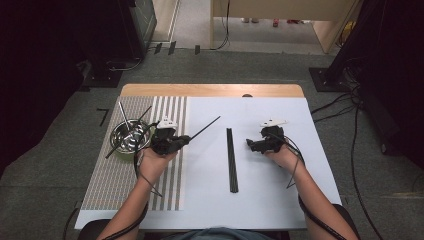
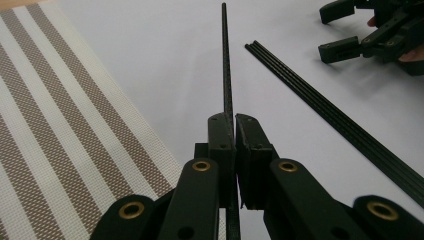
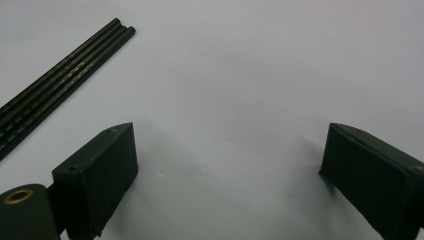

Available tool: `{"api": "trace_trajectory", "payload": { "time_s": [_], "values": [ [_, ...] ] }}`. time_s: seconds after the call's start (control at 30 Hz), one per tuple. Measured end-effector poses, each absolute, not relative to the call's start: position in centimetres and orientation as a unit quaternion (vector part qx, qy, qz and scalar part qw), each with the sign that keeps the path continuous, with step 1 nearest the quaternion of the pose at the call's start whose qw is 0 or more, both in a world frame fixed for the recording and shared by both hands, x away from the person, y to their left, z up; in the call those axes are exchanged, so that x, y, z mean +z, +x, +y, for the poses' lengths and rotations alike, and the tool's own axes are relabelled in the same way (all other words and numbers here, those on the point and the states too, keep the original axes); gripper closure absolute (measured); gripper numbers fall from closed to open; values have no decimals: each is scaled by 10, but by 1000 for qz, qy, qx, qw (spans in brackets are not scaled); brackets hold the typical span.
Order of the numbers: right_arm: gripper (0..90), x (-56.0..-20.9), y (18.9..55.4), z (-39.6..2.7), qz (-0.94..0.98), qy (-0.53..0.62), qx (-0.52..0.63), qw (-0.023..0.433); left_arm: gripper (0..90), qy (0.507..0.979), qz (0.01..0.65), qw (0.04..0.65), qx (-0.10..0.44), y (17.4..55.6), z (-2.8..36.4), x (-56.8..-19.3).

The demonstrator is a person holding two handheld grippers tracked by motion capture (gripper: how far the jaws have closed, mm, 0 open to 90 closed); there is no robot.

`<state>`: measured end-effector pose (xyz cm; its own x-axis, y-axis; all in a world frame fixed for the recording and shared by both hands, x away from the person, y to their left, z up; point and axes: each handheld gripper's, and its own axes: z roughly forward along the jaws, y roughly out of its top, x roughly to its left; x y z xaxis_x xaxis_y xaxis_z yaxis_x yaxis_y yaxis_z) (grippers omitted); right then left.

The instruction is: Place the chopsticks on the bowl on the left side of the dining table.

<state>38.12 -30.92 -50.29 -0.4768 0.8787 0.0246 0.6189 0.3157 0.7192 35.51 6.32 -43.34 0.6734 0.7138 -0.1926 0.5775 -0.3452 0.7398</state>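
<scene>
My left gripper [image 1: 186,139] [image 2: 234,120] is shut on one thin black stick [image 1: 205,127] [image 2: 226,60], which juts forward and right past its jaws, low over the white sheet. A tight bundle of similar black sticks [image 1: 231,160] [image 2: 340,120] [image 3: 55,95] lies straight on the sheet between the two hands. To the right of the bundle my right gripper [image 1: 251,145] [image 2: 327,31] [image 3: 227,135] rests open, jaws wide apart with nothing between them, pointing left toward the sticks. A steel bowl [image 1: 129,136] left of my left hand holds several black sticks [image 1: 123,115] leaning out of it.
The bowl stands on a striped brown and white placemat [image 1: 110,185] on the table's left part. A white sheet [image 1: 270,200] covers the rest. The table's wooden far edge [image 1: 210,90] shows beyond it. Cables trail from both grippers along the forearms.
</scene>
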Motion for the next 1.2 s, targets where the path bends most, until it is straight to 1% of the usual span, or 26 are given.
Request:
{"api": "trace_trajectory", "payload": {
  "time_s": [0.6, 1.2],
  "values": [
    [74, -503, 381, -309, 788, 475, 342, 190, 876, 807, 407, 415, 105, 356, 91, -417],
    [74, -503, 381, -309, 788, 475, 341, 190, 876, 800, 420, 413, 117, 357, 114, -412]
  ]
}}
